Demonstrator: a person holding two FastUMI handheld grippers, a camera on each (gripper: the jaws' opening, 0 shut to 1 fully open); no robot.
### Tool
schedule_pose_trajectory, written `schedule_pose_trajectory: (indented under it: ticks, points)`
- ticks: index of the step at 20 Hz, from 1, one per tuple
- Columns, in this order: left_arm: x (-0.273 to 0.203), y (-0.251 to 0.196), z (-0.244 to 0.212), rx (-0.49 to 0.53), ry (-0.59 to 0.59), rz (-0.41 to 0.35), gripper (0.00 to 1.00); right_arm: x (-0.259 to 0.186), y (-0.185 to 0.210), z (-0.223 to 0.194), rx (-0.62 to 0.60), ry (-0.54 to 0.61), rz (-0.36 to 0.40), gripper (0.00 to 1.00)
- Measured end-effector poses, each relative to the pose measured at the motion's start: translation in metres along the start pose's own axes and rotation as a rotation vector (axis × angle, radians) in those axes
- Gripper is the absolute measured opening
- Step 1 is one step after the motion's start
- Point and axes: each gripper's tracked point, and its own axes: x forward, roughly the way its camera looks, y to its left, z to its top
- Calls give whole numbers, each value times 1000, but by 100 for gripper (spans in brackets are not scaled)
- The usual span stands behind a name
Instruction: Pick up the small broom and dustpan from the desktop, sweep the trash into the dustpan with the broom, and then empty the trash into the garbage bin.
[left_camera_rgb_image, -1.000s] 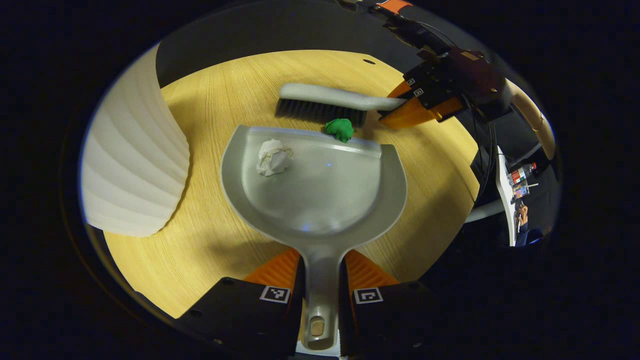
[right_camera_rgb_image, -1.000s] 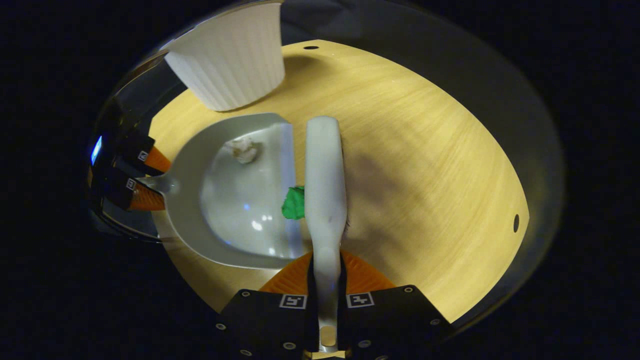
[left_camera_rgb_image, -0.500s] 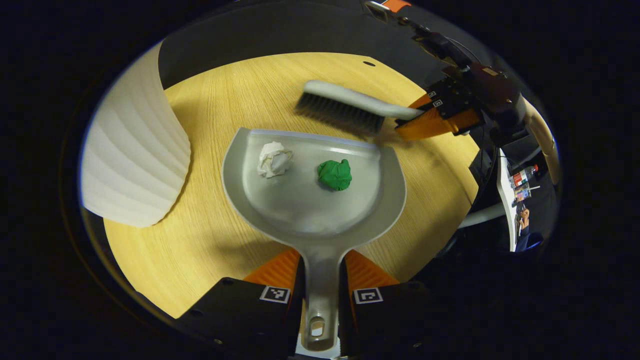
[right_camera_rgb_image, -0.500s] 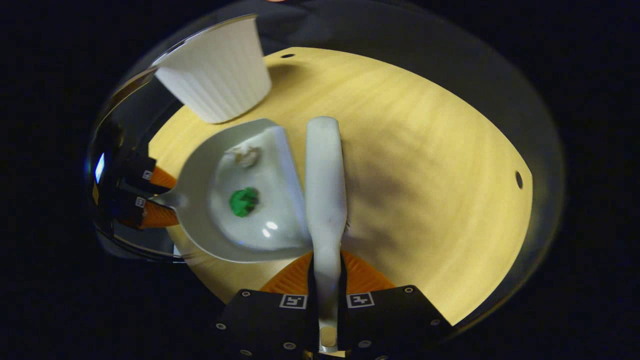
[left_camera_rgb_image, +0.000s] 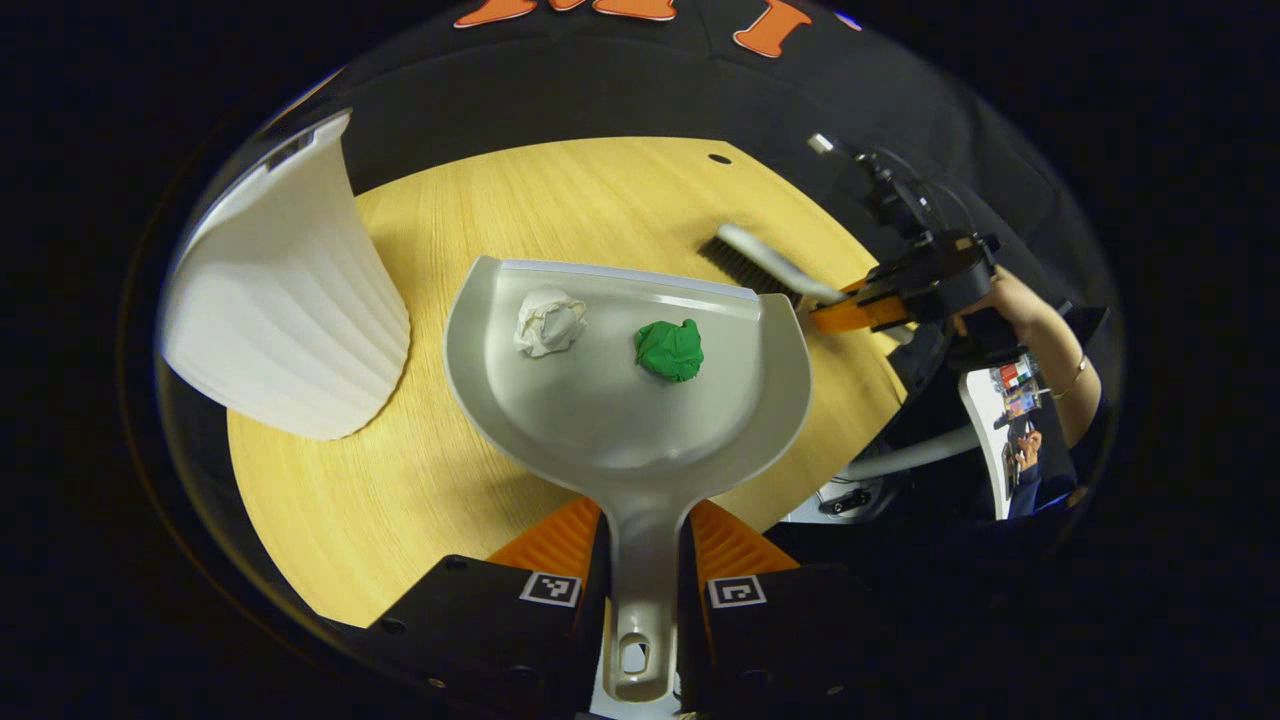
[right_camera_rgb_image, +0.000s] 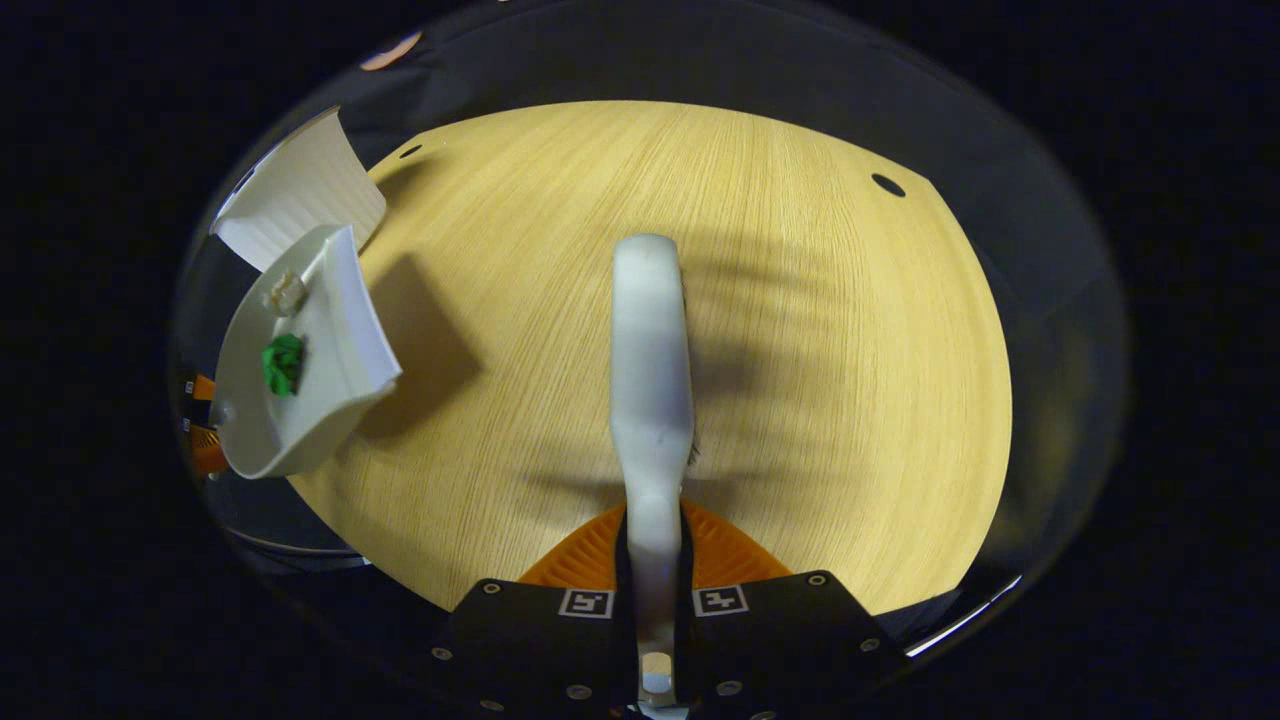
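Note:
My left gripper (left_camera_rgb_image: 642, 560) is shut on the handle of the grey dustpan (left_camera_rgb_image: 620, 410), which is lifted above the wooden desktop (left_camera_rgb_image: 560, 190). In the pan lie a crumpled white paper ball (left_camera_rgb_image: 547, 321) and a green paper ball (left_camera_rgb_image: 670, 349). My right gripper (right_camera_rgb_image: 655, 565) is shut on the handle of the small broom (right_camera_rgb_image: 652, 350), held over the desktop (right_camera_rgb_image: 800, 330). In the left gripper view the broom (left_camera_rgb_image: 765, 262) and the right gripper (left_camera_rgb_image: 850, 312) show beyond the pan's right corner. In the right gripper view the dustpan (right_camera_rgb_image: 340, 345) hangs at the far left.
A white ribbed garbage bin (left_camera_rgb_image: 285, 310) stands on the desktop to the left of the dustpan; in the right gripper view the bin (right_camera_rgb_image: 300, 195) sits just behind the pan. A person's hand (left_camera_rgb_image: 1010, 305) holds the right gripper. Small holes (right_camera_rgb_image: 887, 185) mark the desktop.
The green ball went from the pan's lip into the pan. The dustpan has risen off the desktop, and the broom has drawn away to the right of it.

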Motion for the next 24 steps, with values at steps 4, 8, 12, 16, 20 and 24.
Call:
schedule_pose_trajectory:
  ticks: [4,8,12,16,20,24]
  points:
    - [-31,2,17,59,13,-60,32,16,5,46,15,-18,20,14]
    - [-100,-9,72,69,-49,-66,32,8,-9,42,14,-22,32,14]
    - [-151,4,118,63,-103,-34,32,19,0,70,7,-24,47,14]
    - [-191,62,146,-28,-135,73,32,16,-7,70,32,-31,60,14]
    - [-216,129,149,-71,-155,259,32,14,-10,71,21,-23,77,14]
    - [-235,202,120,-119,-94,418,32,14,-10,73,7,-17,91,14]
